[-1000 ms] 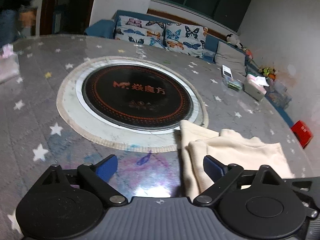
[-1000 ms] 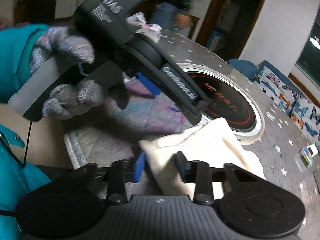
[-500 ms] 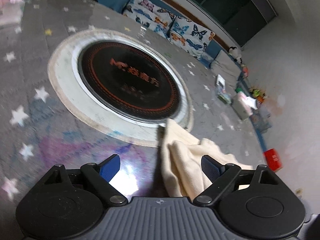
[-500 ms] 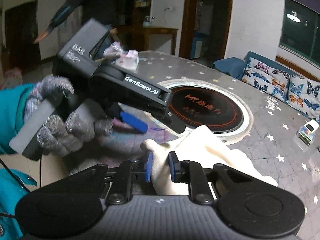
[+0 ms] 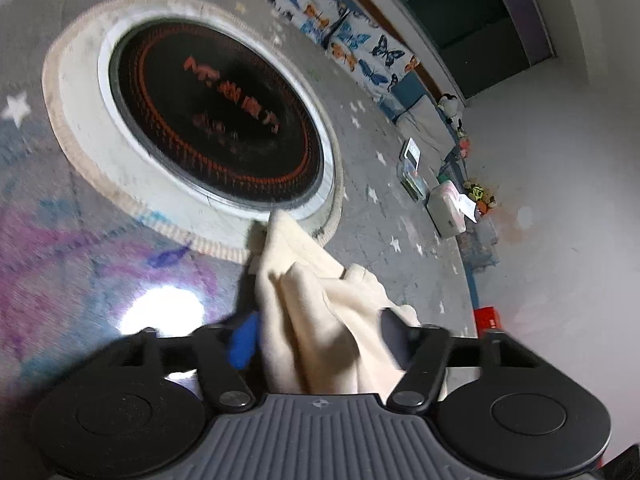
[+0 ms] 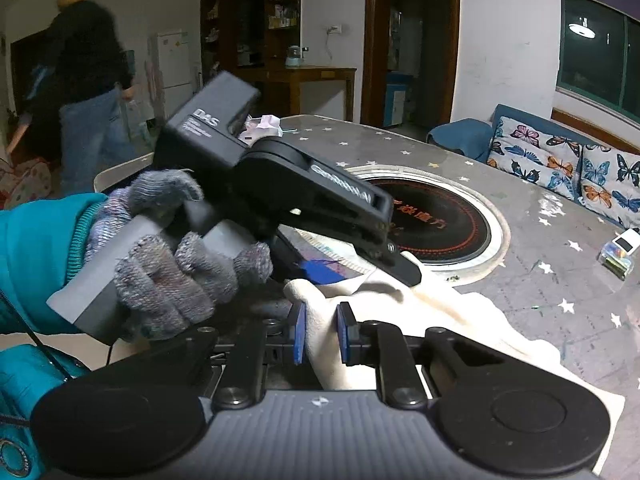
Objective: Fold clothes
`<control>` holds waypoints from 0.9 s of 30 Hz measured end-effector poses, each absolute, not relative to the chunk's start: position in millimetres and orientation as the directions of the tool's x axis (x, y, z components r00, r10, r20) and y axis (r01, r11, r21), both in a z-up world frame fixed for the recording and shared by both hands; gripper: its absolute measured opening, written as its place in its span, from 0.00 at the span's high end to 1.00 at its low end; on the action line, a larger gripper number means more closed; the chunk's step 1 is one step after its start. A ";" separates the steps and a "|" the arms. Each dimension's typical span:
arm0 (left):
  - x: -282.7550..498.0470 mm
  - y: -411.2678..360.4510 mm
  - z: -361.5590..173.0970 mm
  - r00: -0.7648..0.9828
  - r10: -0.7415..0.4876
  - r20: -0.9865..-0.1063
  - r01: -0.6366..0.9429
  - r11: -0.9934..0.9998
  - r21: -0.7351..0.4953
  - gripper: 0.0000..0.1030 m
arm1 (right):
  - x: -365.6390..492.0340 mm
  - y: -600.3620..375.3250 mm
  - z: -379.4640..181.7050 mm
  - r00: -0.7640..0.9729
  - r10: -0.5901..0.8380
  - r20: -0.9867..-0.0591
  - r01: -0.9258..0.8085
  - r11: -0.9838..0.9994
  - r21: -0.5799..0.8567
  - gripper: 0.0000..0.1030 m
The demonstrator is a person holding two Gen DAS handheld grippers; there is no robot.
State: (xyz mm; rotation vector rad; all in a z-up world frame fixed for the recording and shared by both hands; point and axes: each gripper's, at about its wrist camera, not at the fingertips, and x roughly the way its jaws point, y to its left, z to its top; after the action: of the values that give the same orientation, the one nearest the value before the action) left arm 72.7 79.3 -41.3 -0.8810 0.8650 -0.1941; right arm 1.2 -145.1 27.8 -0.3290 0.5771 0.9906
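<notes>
Pinching soft cream folded garment (image 6: 400, 308) near round black inset hob (image 6: 444, 220): right gripper (image 6: 322, 334) clamped; left gripper (image 5: 320, 340) closing around bunched layers, seemingly risking 1 uneven, slipping fold.

garment (image 5: 320, 308) on table (image 5: 400, 208) — beside hob (image 5: 216, 120)

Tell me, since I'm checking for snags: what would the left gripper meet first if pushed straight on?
Likely just more of the cream cloth already between the closing left gripper; beyond it, probably the round cooktop.
</notes>
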 end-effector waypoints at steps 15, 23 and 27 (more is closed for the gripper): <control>73.3 69.9 -44.0 0.660 -0.438 -0.610 -0.160 0.711 -0.684 0.83 | 41.4 -231.0 27.0 0.635 0.500 -0.589 -0.616 0.788 0.005 0.71; 74.9 63.0 -38.7 0.663 -0.411 -0.626 -0.140 0.754 -0.642 0.82 | 76.7 -302.5 -8.8 0.700 0.317 -0.639 -0.338 0.936 0.094 0.62; 76.4 60.7 -37.5 0.661 -0.401 -0.634 -0.135 0.768 -0.626 0.82 | 83.6 -315.1 -22.8 0.694 0.325 -0.642 -0.294 0.942 0.160 0.59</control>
State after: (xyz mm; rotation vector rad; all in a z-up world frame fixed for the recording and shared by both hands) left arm 76.4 60.7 -37.5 -0.6983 0.8520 -0.1654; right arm 83.6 -315.1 -22.8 0.0459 0.7257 0.3455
